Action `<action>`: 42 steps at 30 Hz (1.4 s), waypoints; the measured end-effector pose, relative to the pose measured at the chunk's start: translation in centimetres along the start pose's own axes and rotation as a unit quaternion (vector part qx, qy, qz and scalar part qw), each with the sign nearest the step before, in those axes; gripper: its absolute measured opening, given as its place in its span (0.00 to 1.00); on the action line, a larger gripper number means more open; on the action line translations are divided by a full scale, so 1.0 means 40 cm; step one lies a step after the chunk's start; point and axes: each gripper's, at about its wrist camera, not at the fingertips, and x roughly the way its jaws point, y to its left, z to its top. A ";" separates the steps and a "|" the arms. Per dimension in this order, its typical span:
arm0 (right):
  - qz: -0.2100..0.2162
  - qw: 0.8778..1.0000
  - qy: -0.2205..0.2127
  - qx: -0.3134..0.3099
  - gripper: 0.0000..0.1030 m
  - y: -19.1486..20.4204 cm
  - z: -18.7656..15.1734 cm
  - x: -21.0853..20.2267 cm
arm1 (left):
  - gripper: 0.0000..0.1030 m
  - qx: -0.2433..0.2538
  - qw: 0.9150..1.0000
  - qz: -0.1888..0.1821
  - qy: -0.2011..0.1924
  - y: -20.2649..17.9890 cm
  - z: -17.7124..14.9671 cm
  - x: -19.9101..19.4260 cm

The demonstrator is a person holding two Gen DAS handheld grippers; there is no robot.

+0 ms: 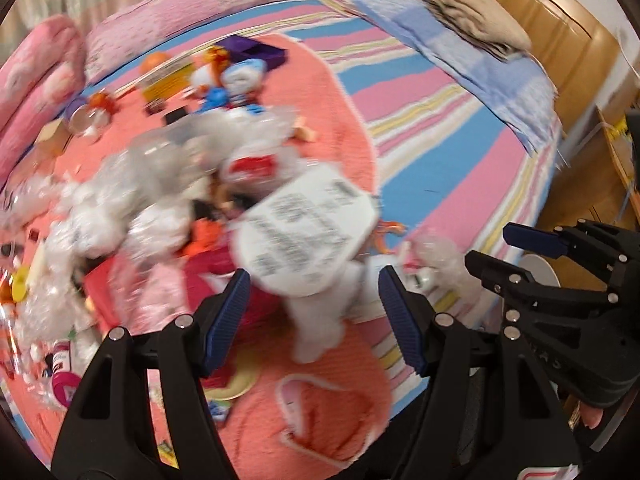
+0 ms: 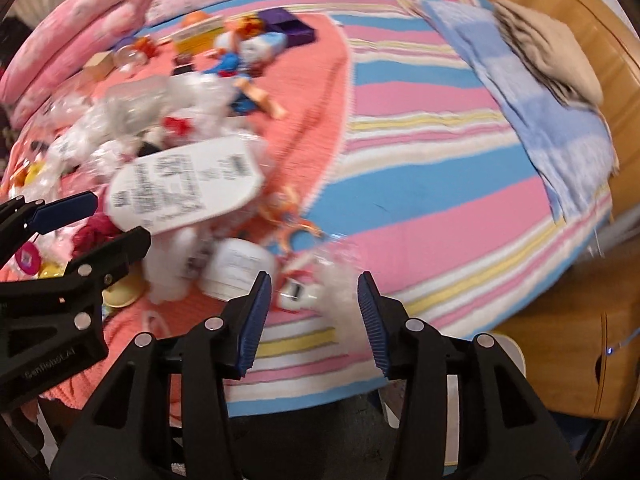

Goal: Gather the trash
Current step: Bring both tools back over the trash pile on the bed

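A heap of trash lies on a coral mat (image 1: 320, 412) on the bed: clear plastic wrappers (image 1: 160, 160), white crumpled wrapping, and a white printed label sheet (image 1: 304, 220) (image 2: 188, 188). My left gripper (image 1: 316, 316) is open just before the label sheet, with a white wad (image 1: 316, 332) between its fingers but not clamped. My right gripper (image 2: 314, 320) is open at the bed's near edge, over a crumpled clear wrapper (image 2: 332, 276). Each gripper also shows in the other's view, open: the right gripper (image 1: 500, 248) and the left gripper (image 2: 108, 220). Both views are blurred.
Toys (image 1: 224, 76), a purple box (image 1: 256, 50) and a yellow box lie at the mat's far end. Pink pillows (image 1: 40, 76) line the back left. A folded blue blanket (image 1: 492, 68) with a beige towel (image 2: 548, 52) sits at right, by the wooden bed frame (image 2: 560, 320).
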 end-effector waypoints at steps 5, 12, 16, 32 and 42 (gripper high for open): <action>0.015 0.999 -0.001 -0.039 0.44 0.104 0.026 0.004 | 0.62 -0.027 0.999 0.038 -0.005 0.123 -0.038 -0.024; 0.042 0.996 0.003 -0.085 0.44 0.250 0.051 0.018 | 0.63 -0.085 0.994 0.075 -0.003 0.307 -0.113 -0.059; 0.057 0.993 0.007 -0.107 0.44 0.324 0.057 0.027 | 0.65 -0.111 0.990 0.090 -0.001 0.382 -0.152 -0.072; 0.096 0.982 0.015 -0.161 0.48 0.520 0.058 0.033 | 0.67 -0.219 0.968 0.120 0.029 0.663 -0.357 -0.083; 0.111 0.974 0.015 -0.195 0.53 0.627 0.053 0.041 | 0.73 -0.247 0.963 0.104 0.029 0.721 -0.404 -0.098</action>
